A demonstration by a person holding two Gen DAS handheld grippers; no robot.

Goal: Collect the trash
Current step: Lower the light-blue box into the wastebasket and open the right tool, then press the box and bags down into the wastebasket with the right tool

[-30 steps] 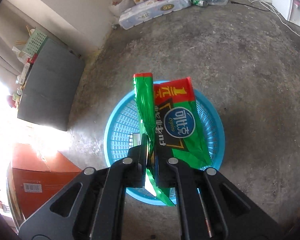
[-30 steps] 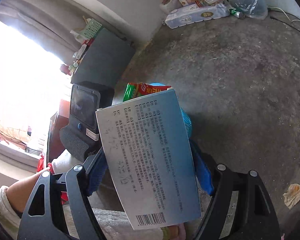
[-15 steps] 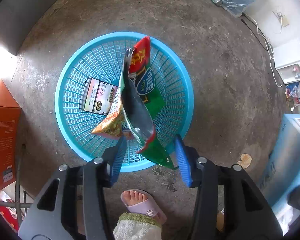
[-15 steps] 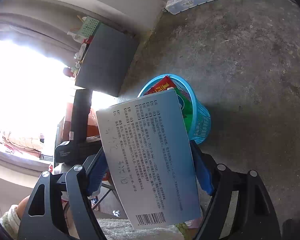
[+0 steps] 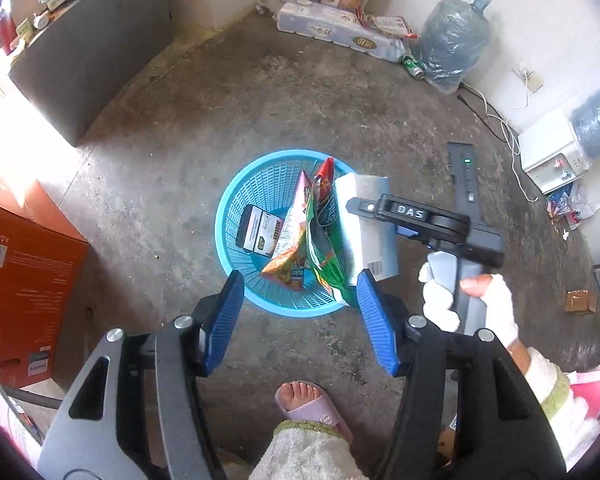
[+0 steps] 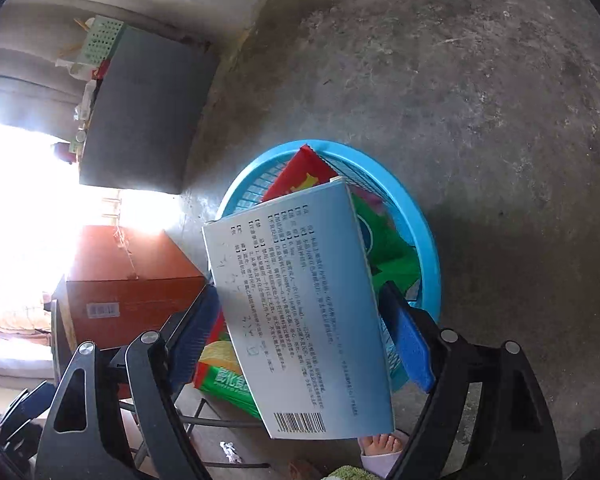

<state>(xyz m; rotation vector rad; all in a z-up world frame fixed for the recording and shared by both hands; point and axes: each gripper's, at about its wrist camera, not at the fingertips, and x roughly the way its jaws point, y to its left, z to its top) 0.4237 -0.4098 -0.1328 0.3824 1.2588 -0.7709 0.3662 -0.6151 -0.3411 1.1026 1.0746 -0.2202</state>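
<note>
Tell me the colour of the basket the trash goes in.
Light blue plastic mesh basket, seen best in the left wrist view.

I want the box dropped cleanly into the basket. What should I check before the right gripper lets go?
1. Right gripper grips box: ok.
2. Box over basket: ok, though its near end overhangs the rim.
3. Left gripper open and empty: ok.
4. Left gripper out of the drop path: ok, it is nearer the person than the box.
5. Room in basket beside green bag: cannot tell.
6. Foot outside basket: ok.
</note>
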